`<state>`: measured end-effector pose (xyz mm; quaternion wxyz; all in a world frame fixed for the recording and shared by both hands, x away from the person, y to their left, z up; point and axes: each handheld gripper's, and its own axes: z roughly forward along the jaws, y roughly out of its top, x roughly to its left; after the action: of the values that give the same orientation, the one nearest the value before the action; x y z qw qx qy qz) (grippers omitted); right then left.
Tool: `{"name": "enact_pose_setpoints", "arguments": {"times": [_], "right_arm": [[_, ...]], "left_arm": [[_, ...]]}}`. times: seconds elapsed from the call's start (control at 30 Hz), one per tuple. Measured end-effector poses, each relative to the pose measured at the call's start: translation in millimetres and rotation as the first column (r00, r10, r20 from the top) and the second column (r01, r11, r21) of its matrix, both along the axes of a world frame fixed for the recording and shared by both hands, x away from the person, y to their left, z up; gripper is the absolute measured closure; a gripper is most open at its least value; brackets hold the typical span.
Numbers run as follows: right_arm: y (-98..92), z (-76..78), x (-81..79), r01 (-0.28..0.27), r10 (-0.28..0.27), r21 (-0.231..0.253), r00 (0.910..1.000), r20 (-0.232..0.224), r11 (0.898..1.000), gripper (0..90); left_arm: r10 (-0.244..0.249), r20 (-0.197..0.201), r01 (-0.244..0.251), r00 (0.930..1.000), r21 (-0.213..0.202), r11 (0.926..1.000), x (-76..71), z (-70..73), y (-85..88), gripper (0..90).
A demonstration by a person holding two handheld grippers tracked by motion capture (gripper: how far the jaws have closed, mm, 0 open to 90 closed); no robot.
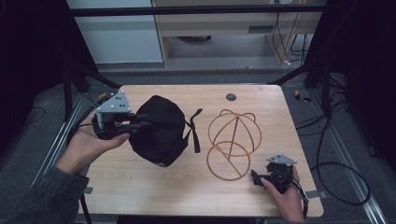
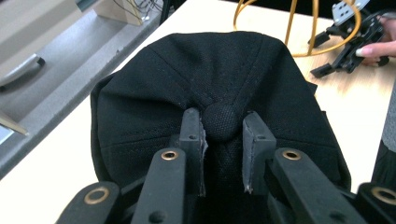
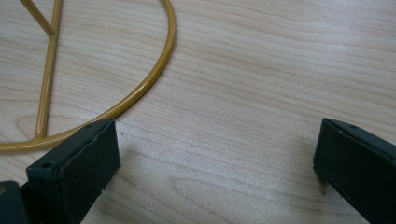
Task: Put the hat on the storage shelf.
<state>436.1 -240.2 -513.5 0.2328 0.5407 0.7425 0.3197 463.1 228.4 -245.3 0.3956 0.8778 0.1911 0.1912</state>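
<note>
Here, left claw clamped on the top button of a black cap, cap lifted above the wooden counter, right claw spread wide, resting beside a gold wire frame.

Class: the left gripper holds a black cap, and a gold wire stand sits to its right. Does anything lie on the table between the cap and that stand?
Nothing visible blocks the way. The black cap, pinched at its top button by the left gripper, has only its own strap hanging toward the wire stand; the table between is bare wood.
</note>
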Motion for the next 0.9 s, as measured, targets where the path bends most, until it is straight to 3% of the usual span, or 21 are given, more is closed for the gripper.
{"name": "enact_pose_setpoints", "arguments": {"times": [0.17, 0.53, 0.9], "right_arm": [[0.3, 0.4, -0.5, 0.003, -0.003, 0.006, 1.0, -0.005, 1.0, 0.6], [0.1, 0.3, -0.9, -0.001, 0.001, 0.004, 1.0, -0.003, 1.0, 0.6], [0.1, 0.2, -1.3, 0.0, 0.0, 0.002, 1.0, -0.001, 1.0, 0.6]], "left_arm": [[-0.028, 0.037, 0.027, 0.9989, 0.017, 0.9995, -13.5, 13.5, -7.8, 73.3], [-0.067, 0.093, 0.067, 0.9934, 0.011, 0.9977, -35.9, 37.7, -13.7, 73.4], [-0.1, 0.118, 0.096, 0.988, 0.039, 0.9946, -38.7, 55.7, -34.4, 73.3]]}}
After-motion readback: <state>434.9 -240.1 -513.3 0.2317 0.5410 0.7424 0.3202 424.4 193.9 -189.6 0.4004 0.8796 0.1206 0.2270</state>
